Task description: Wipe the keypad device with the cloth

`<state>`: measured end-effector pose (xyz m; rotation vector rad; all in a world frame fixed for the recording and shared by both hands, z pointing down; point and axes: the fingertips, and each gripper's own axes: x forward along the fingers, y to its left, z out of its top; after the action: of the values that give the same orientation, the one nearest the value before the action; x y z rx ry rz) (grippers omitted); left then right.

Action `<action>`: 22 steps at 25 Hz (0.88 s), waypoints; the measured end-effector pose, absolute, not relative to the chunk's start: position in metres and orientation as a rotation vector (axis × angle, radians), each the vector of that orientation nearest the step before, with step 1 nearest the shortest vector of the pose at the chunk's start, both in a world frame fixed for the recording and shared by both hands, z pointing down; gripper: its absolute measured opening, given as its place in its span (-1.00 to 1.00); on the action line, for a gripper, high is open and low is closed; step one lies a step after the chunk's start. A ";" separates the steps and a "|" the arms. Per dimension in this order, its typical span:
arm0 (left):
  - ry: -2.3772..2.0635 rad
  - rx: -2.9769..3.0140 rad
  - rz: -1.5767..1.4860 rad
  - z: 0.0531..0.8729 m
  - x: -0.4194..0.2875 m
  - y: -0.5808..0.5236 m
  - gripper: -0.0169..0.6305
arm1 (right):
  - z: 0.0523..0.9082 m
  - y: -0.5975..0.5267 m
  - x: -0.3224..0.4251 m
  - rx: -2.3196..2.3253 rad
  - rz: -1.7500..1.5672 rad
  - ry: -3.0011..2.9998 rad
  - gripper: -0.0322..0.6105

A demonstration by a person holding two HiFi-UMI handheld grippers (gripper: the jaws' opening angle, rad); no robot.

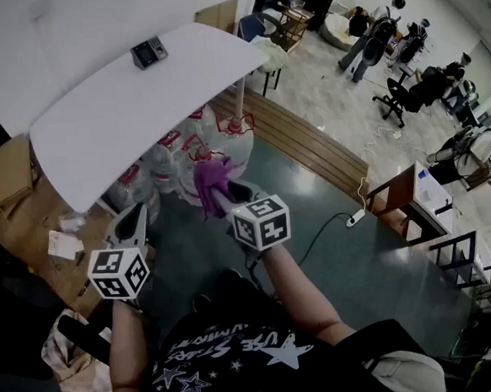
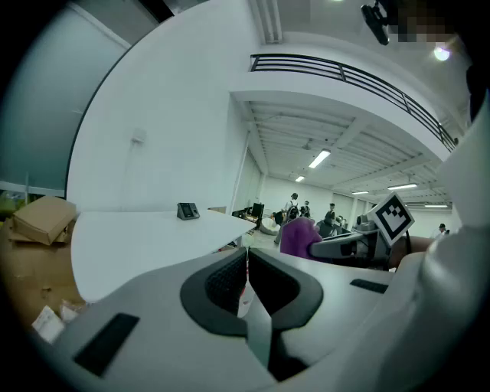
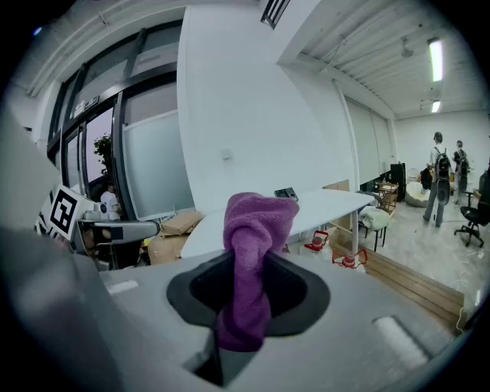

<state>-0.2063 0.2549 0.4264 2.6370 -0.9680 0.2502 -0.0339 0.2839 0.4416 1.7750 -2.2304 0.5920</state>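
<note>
A large white table (image 1: 120, 108) with rounded corners stands against the wall, its top bare except for one item. Under its near edge is a cluster of clear water bottles (image 1: 224, 142) with red-marked caps, and off its left end a brown cardboard box (image 1: 11, 171) sits among scattered paper. Beyond the right end, people stand and sit around office chairs, well away.

Both grippers are held out short of the table's near edge, above the dark floor. The left gripper (image 2: 246, 285) has its jaws drawn together with only a thin slit between the pads and nothing in them. The right gripper (image 3: 245, 287) is clamped on the cloth (image 3: 253, 245), a purple, fuzzy cloth bunched into a twisted roll that sticks up past the jaw tips and folds over at the top.

The keypad device (image 1: 149, 51) is a small dark grey wedge with a sloped face, sitting near the table's far edge by the wall. It is well apart from the cloth and both grippers, with only bare tabletop in between.
</note>
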 end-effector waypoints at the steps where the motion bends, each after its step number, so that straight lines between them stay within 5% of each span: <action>1: -0.964 2.637 0.238 0.425 -0.207 0.254 -0.91 | 0.442 0.284 -0.034 1.775 0.592 -2.230 -0.59; 22: -0.935 2.629 0.207 0.429 -0.218 0.281 -0.91 | 0.437 0.309 -0.057 1.773 0.604 -2.244 -0.59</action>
<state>-0.2177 0.2806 0.4290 2.6287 -0.9352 0.2071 -0.0569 0.3089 0.4366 1.7729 -2.2443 0.6041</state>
